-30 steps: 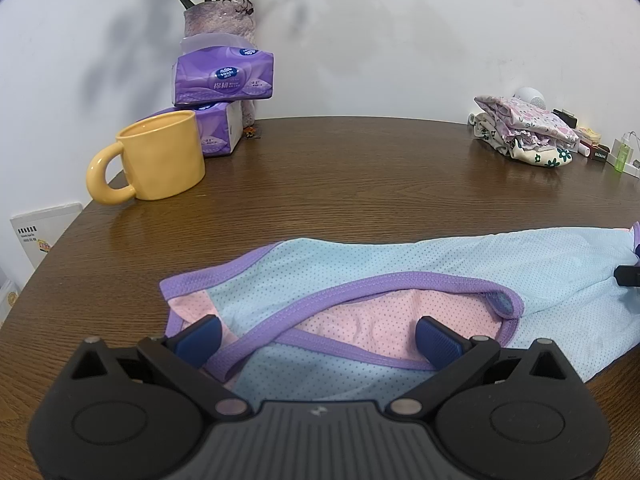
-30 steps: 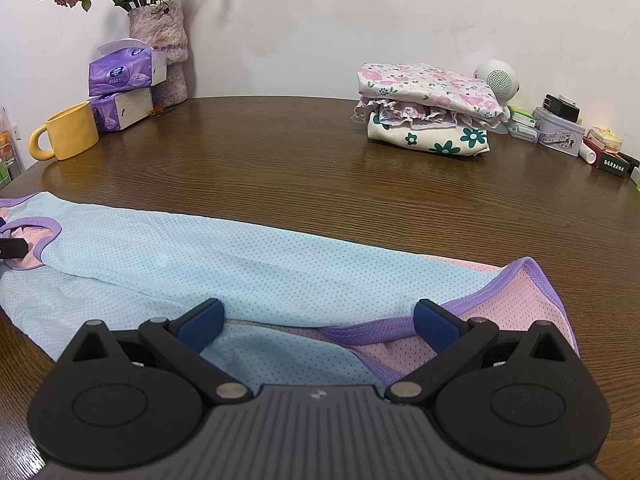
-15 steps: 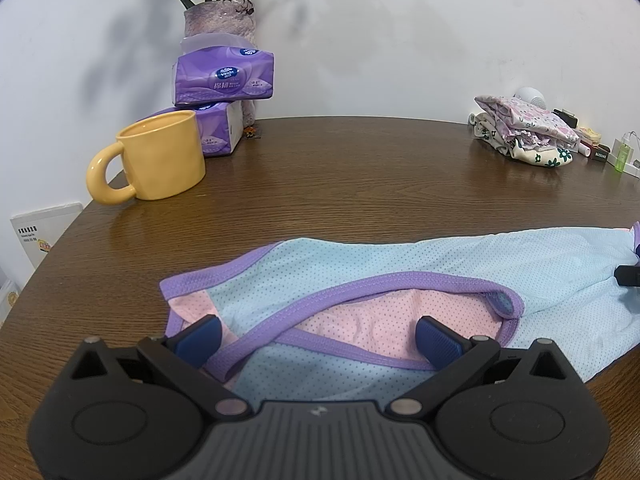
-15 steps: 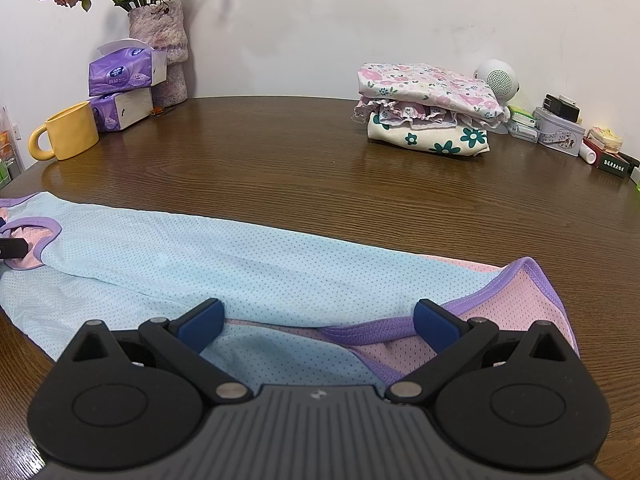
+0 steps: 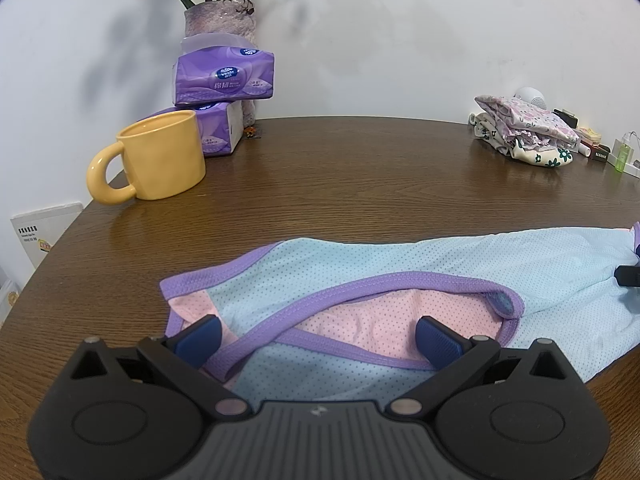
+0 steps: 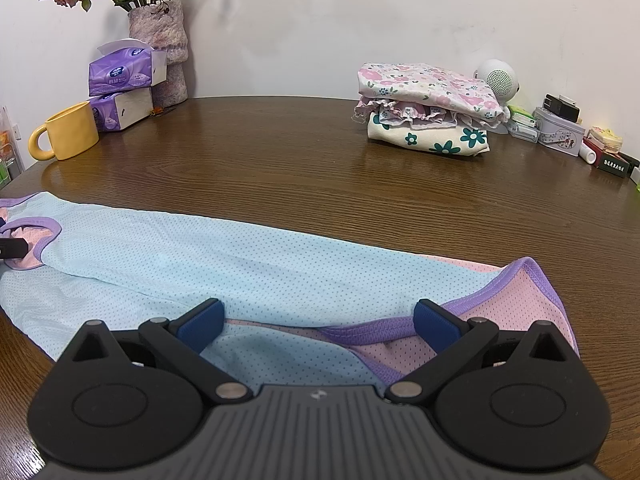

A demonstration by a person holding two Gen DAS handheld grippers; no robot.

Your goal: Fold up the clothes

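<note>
On the wooden table [image 5: 360,168], a light blue mesh garment [image 5: 460,272] with purple binding and pink lining is lying stretched flat along the near edge, spanning both views. In the left wrist view the left gripper [image 5: 318,334] is hovering with its jaws spread wide and gripping nothing, the blue pads [image 5: 199,340] straddling a purple-bound opening [image 5: 400,284] at about 6 o'clock. At 10 o'clock a yellow mug [image 5: 160,156] is sitting beside stacked purple tissue packs [image 5: 224,80] and a vase of flowers [image 5: 220,26].

In the right wrist view the right gripper [image 6: 318,326] is likewise standing wide open and unloaded over the garment's other end, where the pink lining [image 6: 532,304] is showing at 4 o'clock. A pile of folded floral clothes [image 6: 428,108] is resting at 1 o'clock, with a white round speaker [image 6: 498,78] and small boxes behind it.

The fabric is looking thin, light, soft and limp, so it will likely be sagging and sliding unless pinched firmly; the stitched purple binding at each end seems the surest hold, taking both layers together.

Each gripper body is hiding the garment's nearest edge, so whether the pads are touching cloth is unclear. The garment's exact type is hard to judge.
</note>
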